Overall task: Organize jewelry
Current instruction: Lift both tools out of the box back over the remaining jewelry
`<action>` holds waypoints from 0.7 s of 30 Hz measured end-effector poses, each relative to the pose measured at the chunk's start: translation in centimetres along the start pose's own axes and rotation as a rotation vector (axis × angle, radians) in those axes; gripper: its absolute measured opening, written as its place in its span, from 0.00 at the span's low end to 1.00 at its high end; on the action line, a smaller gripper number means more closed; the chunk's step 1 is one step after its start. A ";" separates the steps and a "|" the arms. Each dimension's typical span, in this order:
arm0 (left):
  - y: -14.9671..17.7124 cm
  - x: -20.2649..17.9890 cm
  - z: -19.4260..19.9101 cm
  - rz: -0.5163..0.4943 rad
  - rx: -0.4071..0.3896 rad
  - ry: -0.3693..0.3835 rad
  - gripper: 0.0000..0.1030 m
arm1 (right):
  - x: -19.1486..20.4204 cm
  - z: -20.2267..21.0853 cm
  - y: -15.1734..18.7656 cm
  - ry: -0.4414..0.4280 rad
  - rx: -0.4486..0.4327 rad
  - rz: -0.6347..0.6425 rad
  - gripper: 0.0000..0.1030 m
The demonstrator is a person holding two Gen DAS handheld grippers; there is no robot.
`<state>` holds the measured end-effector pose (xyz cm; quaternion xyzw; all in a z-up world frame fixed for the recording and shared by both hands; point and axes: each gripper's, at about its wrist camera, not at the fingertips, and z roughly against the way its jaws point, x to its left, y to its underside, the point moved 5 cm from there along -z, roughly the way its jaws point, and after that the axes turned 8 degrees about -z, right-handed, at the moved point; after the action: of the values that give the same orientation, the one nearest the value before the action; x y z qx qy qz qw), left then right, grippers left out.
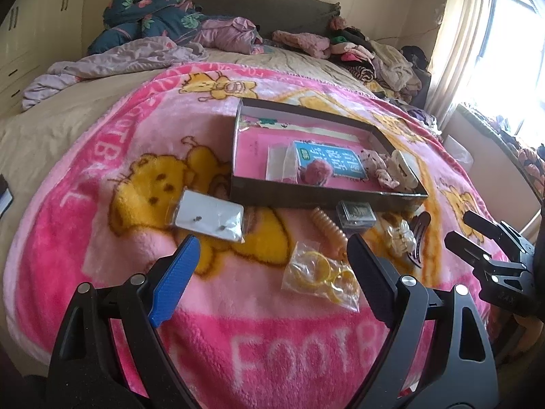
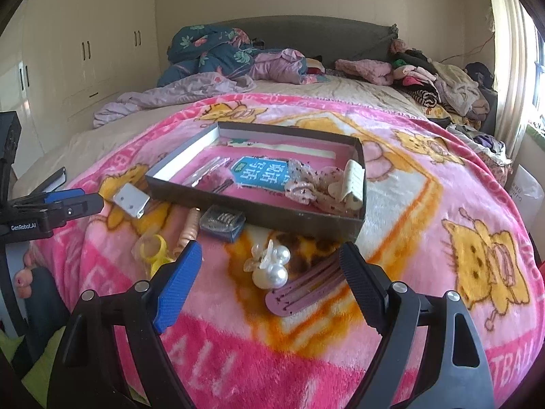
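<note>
A shallow dark box [image 1: 306,201] [image 2: 259,216] lies on the pink blanket and holds a blue card, a pink pom, a scrunchie and a cream claw clip [image 2: 352,182]. In front of it lie an earring card [image 1: 209,220], a bag of yellow rings [image 1: 320,274], a peach spiral tie [image 1: 328,230], a small clear case [image 2: 221,226], a pearl clip [image 2: 270,267] and a mauve snap clip [image 2: 303,291]. My left gripper [image 1: 272,250] is open above the blanket, near the ring bag. My right gripper [image 2: 270,260] is open around the pearl clip and snap clip.
The pink cartoon blanket [image 1: 272,341] covers the near end of a bed. Piled clothes and bedding [image 1: 163,17] lie at the headboard. Cupboards [image 2: 85,51] stand on the left, a curtained window [image 1: 494,34] on the right.
</note>
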<state>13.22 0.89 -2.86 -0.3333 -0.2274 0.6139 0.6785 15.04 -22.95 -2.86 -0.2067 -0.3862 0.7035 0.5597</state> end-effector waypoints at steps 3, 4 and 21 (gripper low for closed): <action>0.5 -0.5 -0.1 -0.017 0.009 0.000 0.77 | -0.2 -0.1 0.4 -0.002 0.008 -0.002 0.78; 0.7 -0.6 -0.2 -0.021 0.012 0.001 0.77 | -0.3 -0.1 0.6 -0.003 0.012 -0.004 0.78; 2.8 -3.3 -2.9 -0.089 0.091 0.011 0.84 | -1.7 -1.5 2.2 -0.028 0.057 -0.017 0.78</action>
<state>12.87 -2.78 -6.52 -0.2950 -0.2099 0.5908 0.7210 15.22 -24.24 -5.75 -0.1774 -0.3756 0.7122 0.5658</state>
